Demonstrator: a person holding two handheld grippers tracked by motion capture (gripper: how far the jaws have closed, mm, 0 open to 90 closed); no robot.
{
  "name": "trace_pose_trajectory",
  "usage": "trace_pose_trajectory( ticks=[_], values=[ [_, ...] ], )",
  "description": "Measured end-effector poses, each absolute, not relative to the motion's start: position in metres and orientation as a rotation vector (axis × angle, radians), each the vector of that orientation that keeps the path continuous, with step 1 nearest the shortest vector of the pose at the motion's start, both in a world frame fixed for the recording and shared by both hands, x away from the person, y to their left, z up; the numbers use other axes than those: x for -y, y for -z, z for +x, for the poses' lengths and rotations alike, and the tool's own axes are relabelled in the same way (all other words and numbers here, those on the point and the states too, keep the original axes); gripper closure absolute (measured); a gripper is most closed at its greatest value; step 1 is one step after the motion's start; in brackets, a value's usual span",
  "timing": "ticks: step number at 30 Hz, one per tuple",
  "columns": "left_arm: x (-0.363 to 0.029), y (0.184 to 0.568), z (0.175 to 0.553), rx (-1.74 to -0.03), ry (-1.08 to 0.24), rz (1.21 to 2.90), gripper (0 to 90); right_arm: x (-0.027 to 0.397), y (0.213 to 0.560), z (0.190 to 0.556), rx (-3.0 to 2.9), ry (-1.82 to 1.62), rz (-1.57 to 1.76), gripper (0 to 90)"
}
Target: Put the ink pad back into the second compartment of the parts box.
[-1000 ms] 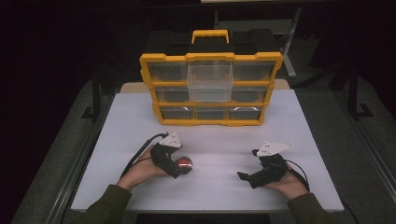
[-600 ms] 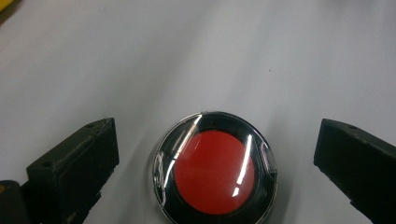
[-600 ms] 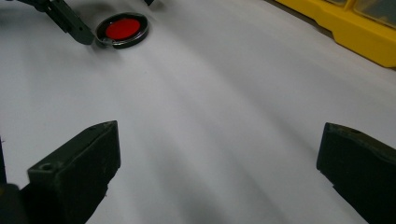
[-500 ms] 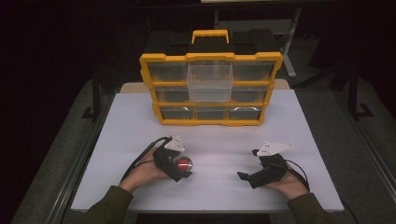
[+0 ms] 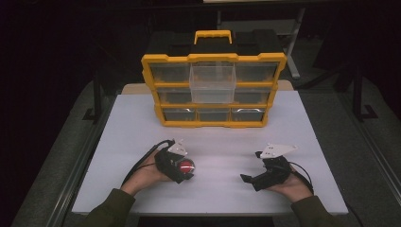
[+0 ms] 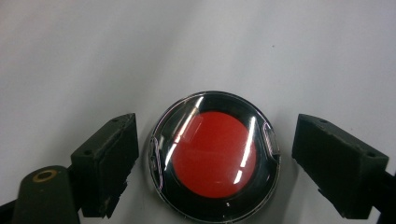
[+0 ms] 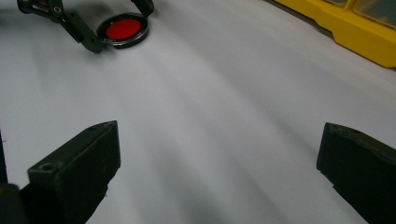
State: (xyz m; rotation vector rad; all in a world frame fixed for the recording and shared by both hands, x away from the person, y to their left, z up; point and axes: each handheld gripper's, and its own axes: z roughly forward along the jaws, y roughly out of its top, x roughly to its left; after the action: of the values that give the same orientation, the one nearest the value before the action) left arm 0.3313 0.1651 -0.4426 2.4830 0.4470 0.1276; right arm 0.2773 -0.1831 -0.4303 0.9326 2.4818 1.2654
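Left gripper (image 5: pixel 182 171), seen from the high view, sits well in front of the yellow drawer cabinet (image 5: pixel 213 90), toward its left end, with the round red-centred disc (image 5: pixel 185 166) between its jaws on the white table (image 5: pixel 142 123). Level with it, off the cabinet's right end, the right gripper (image 5: pixel 250 179) rests in the other hand with bare table between the two. One clear drawer (image 5: pixel 212 81) stands pulled out of the cabinet's top row.

From the left gripper view, the jaws have just been closing on the disc (image 6: pixel 214 154); a thin gap still shows on each side, so the pads do not yet press it.

From the right gripper view, the right gripper (image 7: pixel 219 172) stands wide with nothing between its jaws. The disc (image 7: pixel 123 30) lies far off, opposite the cabinet (image 7: pixel 345 32), flanked by the left gripper (image 7: pixel 119 25).
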Motion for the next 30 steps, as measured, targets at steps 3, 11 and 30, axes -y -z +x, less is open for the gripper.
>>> trace_pose_trajectory(
  ticks=[3, 11, 30],
  values=[
    [-0.1658, 0.4417, 0.3313, -0.440, -0.136, 2.492, 17.7, 0.1832, 0.4302, 0.2773, -2.482, -1.266, 0.932, 0.0],
    [-0.1669, 0.4403, 0.3303, -0.442, -0.142, 2.491, 25.3, 0.1830, 0.4302, 0.2772, -2.483, -1.265, 0.933, 0.0],
    [-0.1677, 0.4393, 0.3300, -0.442, -0.136, 2.492, 29.5, 0.1830, 0.4301, 0.2767, -2.484, -1.267, 0.933, 0.0]
  ],
)
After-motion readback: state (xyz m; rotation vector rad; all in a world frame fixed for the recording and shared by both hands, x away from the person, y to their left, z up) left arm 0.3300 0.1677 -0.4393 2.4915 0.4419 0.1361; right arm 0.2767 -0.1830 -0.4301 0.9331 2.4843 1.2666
